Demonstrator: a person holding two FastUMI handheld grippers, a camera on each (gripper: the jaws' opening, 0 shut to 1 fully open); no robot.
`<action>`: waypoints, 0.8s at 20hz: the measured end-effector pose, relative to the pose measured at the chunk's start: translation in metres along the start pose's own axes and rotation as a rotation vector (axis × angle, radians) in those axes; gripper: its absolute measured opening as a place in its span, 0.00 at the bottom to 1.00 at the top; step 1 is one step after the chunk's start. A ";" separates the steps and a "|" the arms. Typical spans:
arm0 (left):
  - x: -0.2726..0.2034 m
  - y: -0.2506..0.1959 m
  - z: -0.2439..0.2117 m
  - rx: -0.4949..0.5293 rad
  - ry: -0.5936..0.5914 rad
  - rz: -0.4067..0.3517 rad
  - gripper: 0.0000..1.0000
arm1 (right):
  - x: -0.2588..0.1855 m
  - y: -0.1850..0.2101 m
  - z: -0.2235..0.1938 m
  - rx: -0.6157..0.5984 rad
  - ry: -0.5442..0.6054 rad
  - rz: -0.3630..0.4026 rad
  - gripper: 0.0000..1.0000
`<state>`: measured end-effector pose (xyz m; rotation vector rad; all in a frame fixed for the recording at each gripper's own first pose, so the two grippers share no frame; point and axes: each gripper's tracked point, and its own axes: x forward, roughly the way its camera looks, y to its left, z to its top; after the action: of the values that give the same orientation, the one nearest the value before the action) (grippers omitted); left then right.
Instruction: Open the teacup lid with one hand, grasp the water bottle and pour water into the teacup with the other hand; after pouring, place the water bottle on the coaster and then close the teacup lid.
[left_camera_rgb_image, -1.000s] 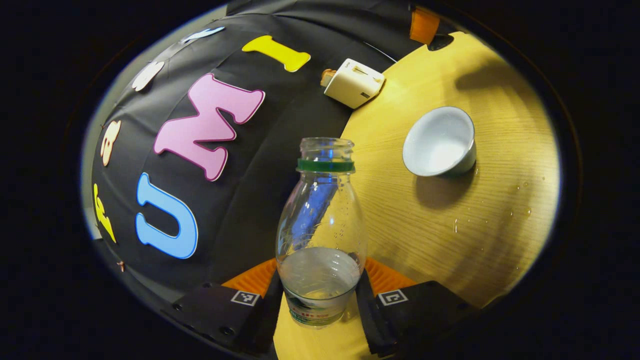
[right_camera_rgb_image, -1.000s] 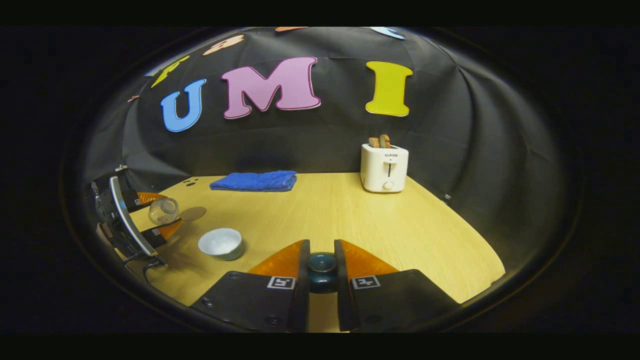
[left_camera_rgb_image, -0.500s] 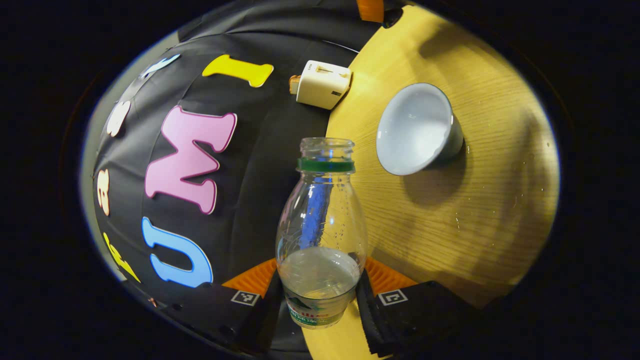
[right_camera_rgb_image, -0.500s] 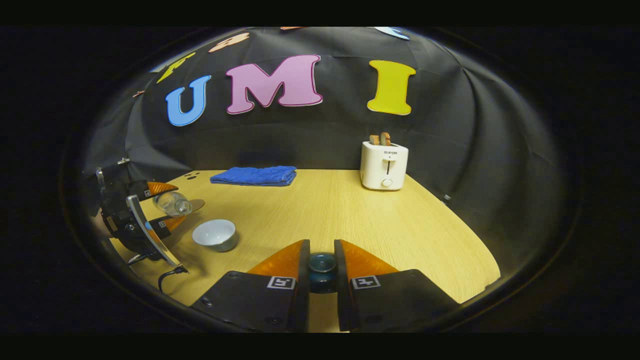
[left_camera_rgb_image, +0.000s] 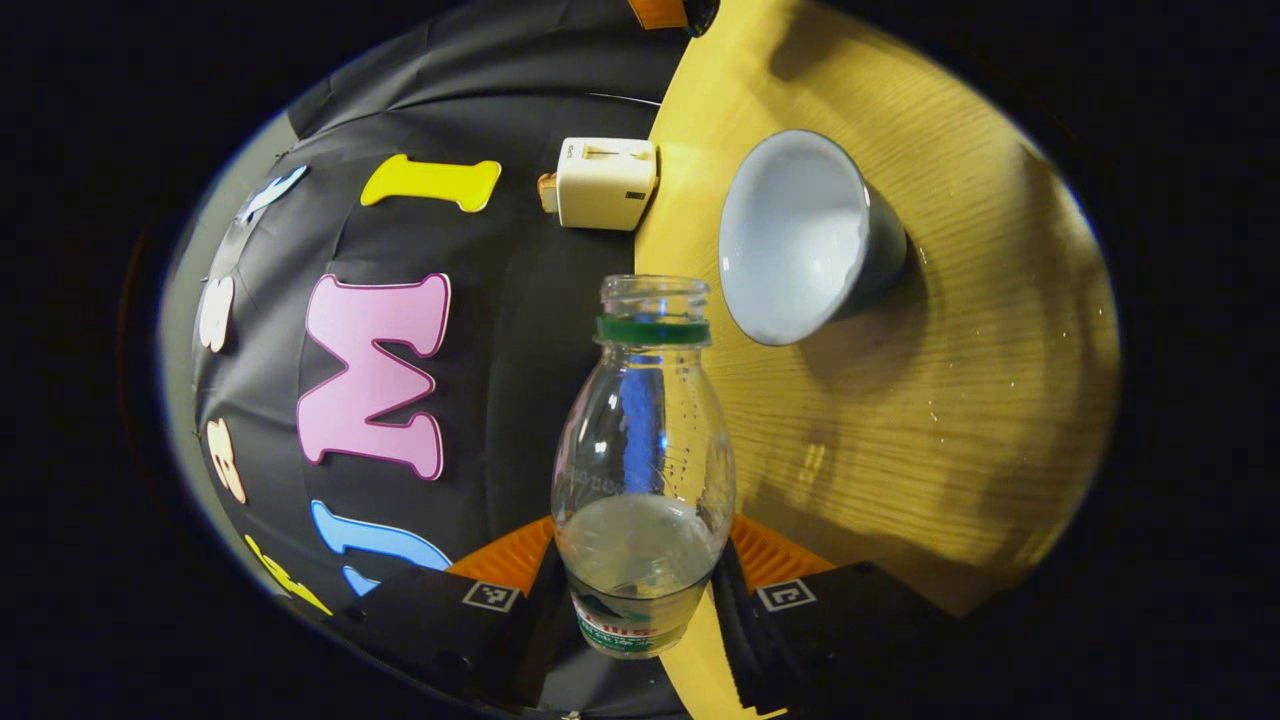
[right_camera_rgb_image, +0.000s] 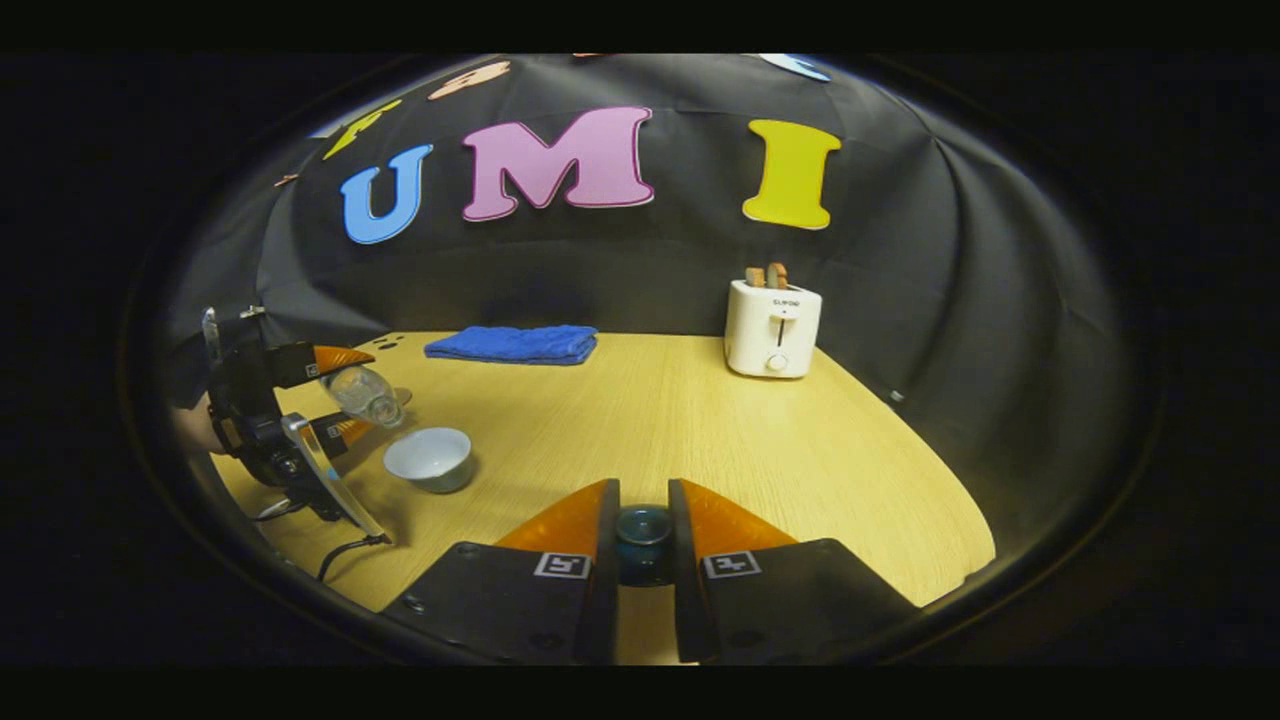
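My left gripper (left_camera_rgb_image: 640, 590) is shut on a clear, uncapped water bottle (left_camera_rgb_image: 642, 460) with a green neck ring and a little water in it. The bottle is tipped on its side, its mouth close above the rim of the open white-lined teacup (left_camera_rgb_image: 795, 235). In the right gripper view the left gripper (right_camera_rgb_image: 335, 395) holds the bottle (right_camera_rgb_image: 365, 395) tilted toward the teacup (right_camera_rgb_image: 428, 458) at the table's left. My right gripper (right_camera_rgb_image: 643, 545) is shut on the knob of the dark teal teacup lid (right_camera_rgb_image: 643, 530), held off to the right of the cup. A brown coaster edge (right_camera_rgb_image: 402, 396) peeks out behind the bottle.
A white toaster (right_camera_rgb_image: 771, 328) with bread slices stands at the back right of the wooden table (right_camera_rgb_image: 700, 430). A folded blue towel (right_camera_rgb_image: 512, 345) lies at the back. A cable (right_camera_rgb_image: 345, 548) trails near the left gripper. Water droplets dot the table by the cup.
The left gripper has rolled the bottle further over and moved its mouth closer to the teacup. The right gripper with the lid has hardly moved.
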<state>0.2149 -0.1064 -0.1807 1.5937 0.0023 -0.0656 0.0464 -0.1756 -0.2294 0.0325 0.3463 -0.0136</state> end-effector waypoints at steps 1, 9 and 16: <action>0.001 0.000 0.000 0.008 -0.004 0.000 0.71 | 0.000 0.000 0.001 -0.001 -0.001 0.001 0.26; 0.006 0.002 0.010 0.119 -0.058 0.014 0.71 | -0.002 0.007 -0.001 0.002 0.000 0.017 0.26; 0.009 0.008 0.014 0.203 -0.091 0.029 0.71 | -0.006 0.010 -0.004 0.000 0.005 0.027 0.31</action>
<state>0.2240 -0.1215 -0.1732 1.7922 -0.1013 -0.1192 0.0395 -0.1653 -0.2305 0.0370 0.3509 0.0131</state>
